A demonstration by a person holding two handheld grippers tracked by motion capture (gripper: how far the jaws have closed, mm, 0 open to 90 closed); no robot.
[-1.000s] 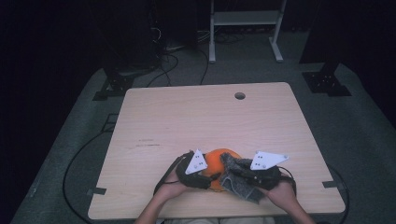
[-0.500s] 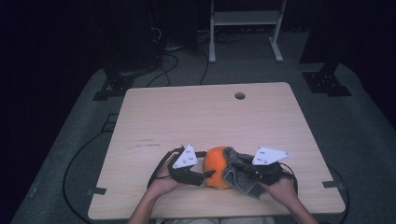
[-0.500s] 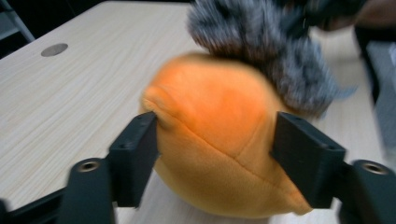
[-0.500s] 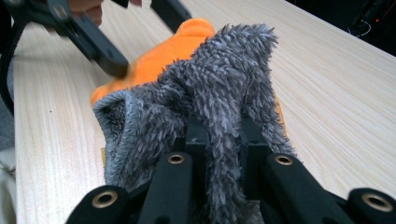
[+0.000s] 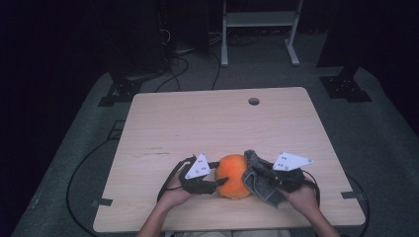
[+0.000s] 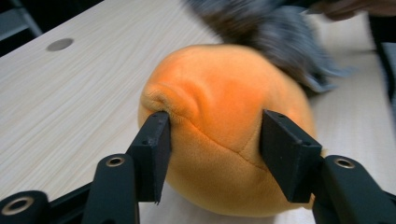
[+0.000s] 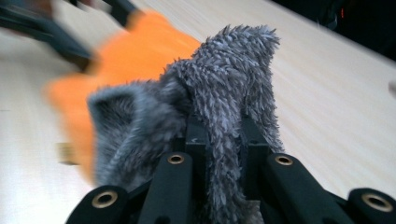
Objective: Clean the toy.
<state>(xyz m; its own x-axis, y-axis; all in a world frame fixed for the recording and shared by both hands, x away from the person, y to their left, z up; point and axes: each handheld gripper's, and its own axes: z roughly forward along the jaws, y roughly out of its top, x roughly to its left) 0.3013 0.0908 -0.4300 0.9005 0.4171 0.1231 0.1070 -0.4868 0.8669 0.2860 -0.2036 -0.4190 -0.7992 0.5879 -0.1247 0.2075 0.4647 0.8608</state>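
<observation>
High view: both tools clenched, left (image 5: 216, 181) squeezing orange plush (image 5: 234, 175), right (image 5: 257, 174) pinching grey cloth (image 5: 261, 183) near table edge (image 5: 227, 223).

High view dim, dark room, tabletop (image 5: 217, 123) lit softly from above, edges grainy. Left gripper view bright; orange plush (image 6: 224, 126) sharp in front, grey cloth (image 6: 280, 37) behind blurred. Right gripper view: cloth sharp, plush smeared by blur, faint shadows

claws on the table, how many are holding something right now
2. The left claw squeezes the orange plush ball near the table's front edge; the right claw, just right of it, pinches the grey fuzzy cloth.
</observation>
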